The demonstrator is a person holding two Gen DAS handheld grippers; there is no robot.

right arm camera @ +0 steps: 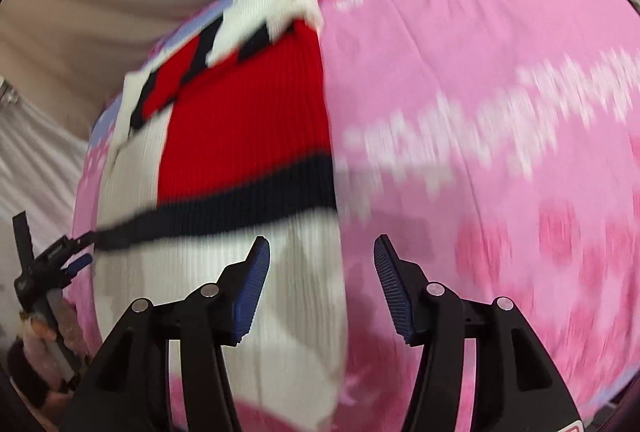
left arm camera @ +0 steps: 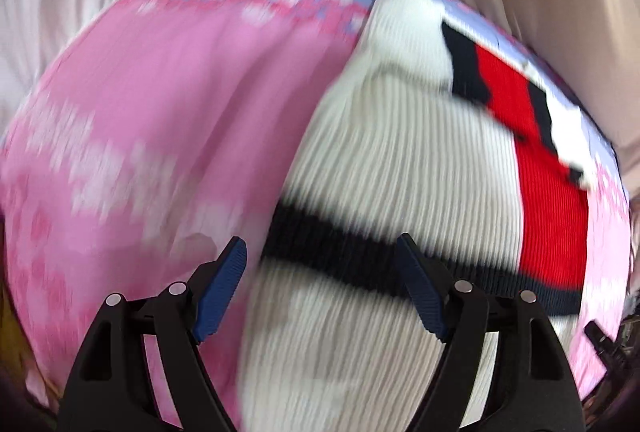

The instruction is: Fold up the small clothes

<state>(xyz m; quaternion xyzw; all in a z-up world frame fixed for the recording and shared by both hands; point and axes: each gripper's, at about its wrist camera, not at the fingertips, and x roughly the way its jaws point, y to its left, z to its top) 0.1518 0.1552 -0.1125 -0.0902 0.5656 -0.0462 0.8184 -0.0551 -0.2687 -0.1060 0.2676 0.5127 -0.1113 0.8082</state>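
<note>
Left wrist view: left gripper [left arm camera: 320,268] hovers, fingers wide and empty, over a ribbed white, red and navy sweater [left arm camera: 400,160] lying on a pink floral bedspread [left arm camera: 160,112]. Right gripper [right arm camera: 320,272], fingers apart, holds nothing. Sweater's long axis runs away from both cameras; next pinch should likely take opposite edges evenly.

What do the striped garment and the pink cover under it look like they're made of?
Striped garment: ribbed knit, probably cotton or acrylic; matte, with fine parallel ridges. Pink cover: thin printed woven fabric, maybe cotton blend; smooth, soft creases, blurred floral pattern.
</note>
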